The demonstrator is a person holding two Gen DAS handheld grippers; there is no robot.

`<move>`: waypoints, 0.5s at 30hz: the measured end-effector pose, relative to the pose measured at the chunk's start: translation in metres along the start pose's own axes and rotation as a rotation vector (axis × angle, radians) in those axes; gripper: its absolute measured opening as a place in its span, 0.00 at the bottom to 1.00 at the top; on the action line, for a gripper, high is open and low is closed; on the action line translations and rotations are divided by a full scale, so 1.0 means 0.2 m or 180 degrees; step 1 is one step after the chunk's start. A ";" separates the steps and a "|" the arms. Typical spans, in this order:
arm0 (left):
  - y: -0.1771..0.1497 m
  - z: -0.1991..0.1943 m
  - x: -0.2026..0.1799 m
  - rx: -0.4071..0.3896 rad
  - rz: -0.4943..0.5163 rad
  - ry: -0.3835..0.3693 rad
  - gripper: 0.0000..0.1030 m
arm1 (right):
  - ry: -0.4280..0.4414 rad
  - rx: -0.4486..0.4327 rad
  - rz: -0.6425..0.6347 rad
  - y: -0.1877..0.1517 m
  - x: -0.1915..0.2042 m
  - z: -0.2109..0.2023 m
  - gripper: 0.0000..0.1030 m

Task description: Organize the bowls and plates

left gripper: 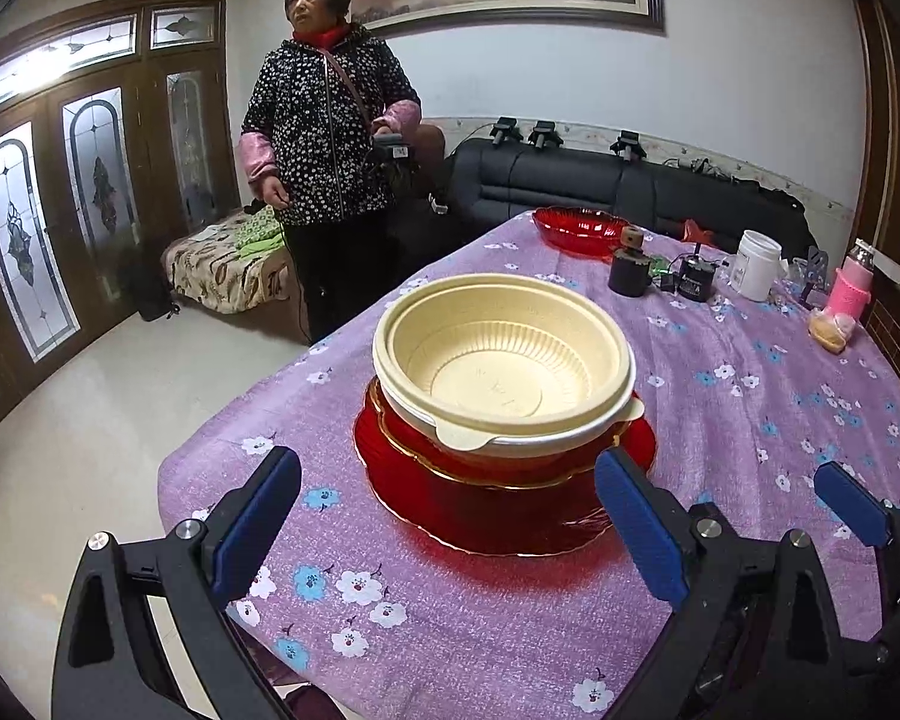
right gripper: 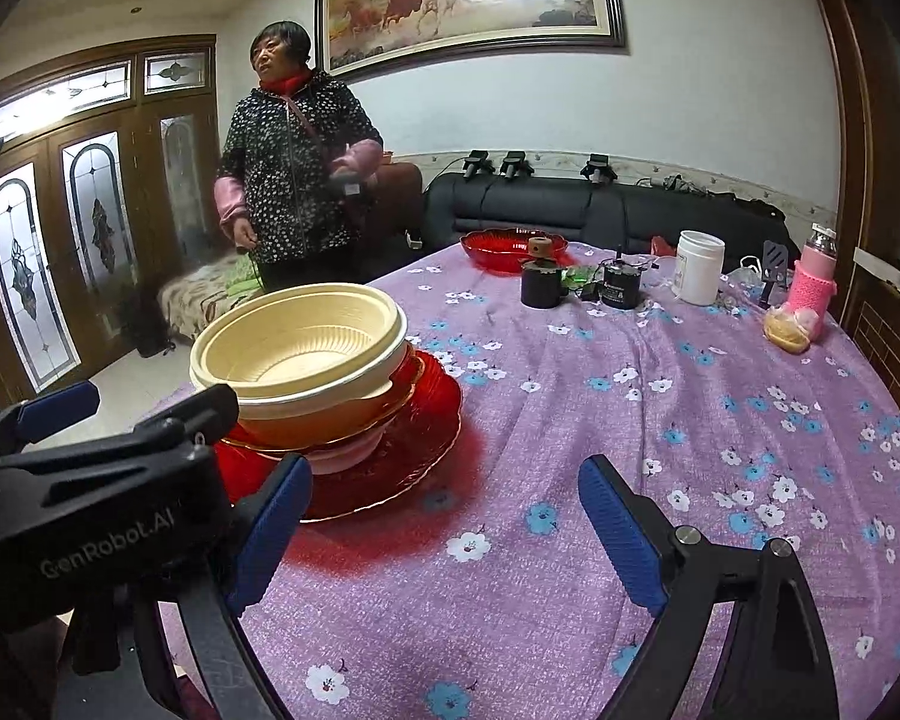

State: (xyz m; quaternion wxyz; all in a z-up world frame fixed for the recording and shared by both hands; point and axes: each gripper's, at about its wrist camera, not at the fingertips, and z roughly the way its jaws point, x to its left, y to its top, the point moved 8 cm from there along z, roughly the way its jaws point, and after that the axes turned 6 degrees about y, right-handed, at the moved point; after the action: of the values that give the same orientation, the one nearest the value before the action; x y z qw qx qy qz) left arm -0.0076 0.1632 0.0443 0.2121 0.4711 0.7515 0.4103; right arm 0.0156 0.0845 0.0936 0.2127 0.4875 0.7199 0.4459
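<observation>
Both the left gripper (left gripper: 447,519) and right gripper (right gripper: 444,522) are released, empty. Stacked cream bowls (left gripper: 504,360) sit ahead on red plates (left gripper: 486,510); approach the far red dish (left gripper: 579,228) level.

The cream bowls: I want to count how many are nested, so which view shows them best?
The left wrist view: the cream bowls sit centred and unblocked, two rims visible. In the right wrist view, the left claw covers their near side.
</observation>
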 end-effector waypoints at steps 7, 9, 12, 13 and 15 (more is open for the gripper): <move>-0.01 0.04 0.00 0.0078 -0.0007 -0.0008 0.95 | 0.0050 0.0081 0.0092 -0.02 0.01 0.04 0.91; -0.02 0.05 0.00 0.0081 -0.0008 -0.0008 0.95 | 0.0059 0.0108 0.0095 -0.04 0.01 0.06 0.91; -0.03 0.06 0.00 0.0108 -0.0004 -0.0018 0.95 | 0.0061 0.0142 0.0079 -0.05 0.01 0.07 0.91; -0.04 0.07 -0.01 0.0120 -0.0001 -0.0022 0.95 | 0.0066 0.0151 0.0082 -0.05 0.02 0.07 0.91; -0.06 0.08 -0.01 0.0152 0.0002 -0.0038 0.95 | 0.0070 0.0159 0.0081 -0.06 0.02 0.07 0.91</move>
State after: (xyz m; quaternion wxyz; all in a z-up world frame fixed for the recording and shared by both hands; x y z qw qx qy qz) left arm -0.0011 0.1660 0.0250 0.2052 0.4787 0.7596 0.3896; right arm 0.0195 0.0922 0.0771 0.1868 0.4969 0.7268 0.4358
